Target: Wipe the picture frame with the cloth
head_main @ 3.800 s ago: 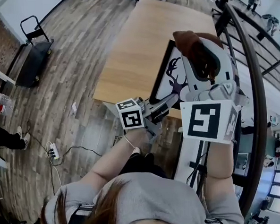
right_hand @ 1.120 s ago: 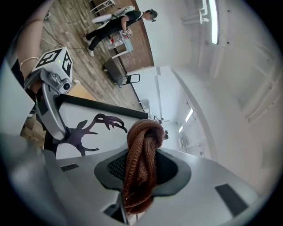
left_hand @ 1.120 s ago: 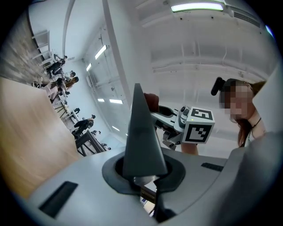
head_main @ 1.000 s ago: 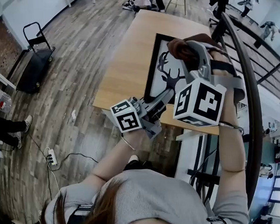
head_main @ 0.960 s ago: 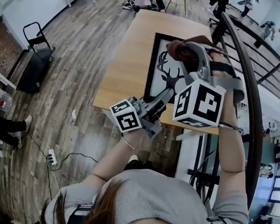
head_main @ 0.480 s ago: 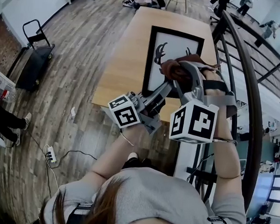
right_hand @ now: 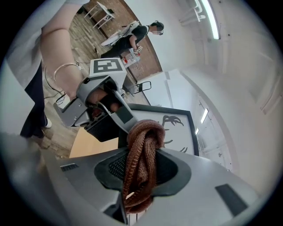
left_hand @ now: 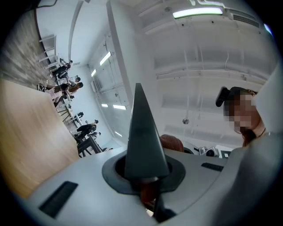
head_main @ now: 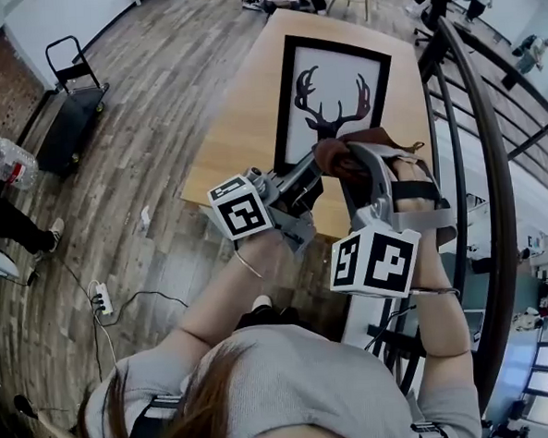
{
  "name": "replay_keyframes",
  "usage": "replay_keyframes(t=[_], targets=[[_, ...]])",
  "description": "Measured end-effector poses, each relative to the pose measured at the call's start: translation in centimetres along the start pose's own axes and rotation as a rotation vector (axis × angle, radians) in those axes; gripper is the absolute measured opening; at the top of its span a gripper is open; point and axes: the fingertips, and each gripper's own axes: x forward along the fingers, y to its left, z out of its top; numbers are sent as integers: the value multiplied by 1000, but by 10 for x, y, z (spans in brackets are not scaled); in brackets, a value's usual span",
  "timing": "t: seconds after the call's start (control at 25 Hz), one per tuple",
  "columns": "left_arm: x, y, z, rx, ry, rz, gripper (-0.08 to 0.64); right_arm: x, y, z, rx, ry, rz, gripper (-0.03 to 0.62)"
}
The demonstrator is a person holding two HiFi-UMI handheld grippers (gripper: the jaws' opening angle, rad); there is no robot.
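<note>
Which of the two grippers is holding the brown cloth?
The right gripper: its jaws are clamped on the bunched brown cloth. The left gripper has its jaws shut together into a point, with no cloth between them.

Both forearms are reaching forward side by side. The left tongs (head_main: 301,177) are slanting toward the right ones, their jaws pressing together with nothing between them. The right tongs (head_main: 352,162) are angling downward just beside them, jaws clamping a bunched brown cloth (right_hand: 142,150).
</note>
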Motion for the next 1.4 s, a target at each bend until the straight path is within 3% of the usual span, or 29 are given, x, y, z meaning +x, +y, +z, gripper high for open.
replay_keyframes(t=[0.24, 0.48, 0.84, 0.96, 1.2, 1.4], targets=[[1, 8, 18, -1, -23, 14, 17, 5, 6, 6, -21, 8, 20, 133], [3, 6, -5, -12, -39, 21, 17, -12, 37, -14, -18, 9, 31, 133], [4, 5, -6, 24, -26, 30, 17, -22, 50, -17, 1, -12, 67, 133], [3, 0, -5, 30, -8, 25, 17, -27, 13, -21, 63, -12, -3, 133], [1, -7, -5, 14, 31, -4, 17, -28, -111, -39, 133, 41, -236, 133], [0, -14, -3, -7, 54, -36, 17, -3, -159, -48, 90, 116, -282, 133]])
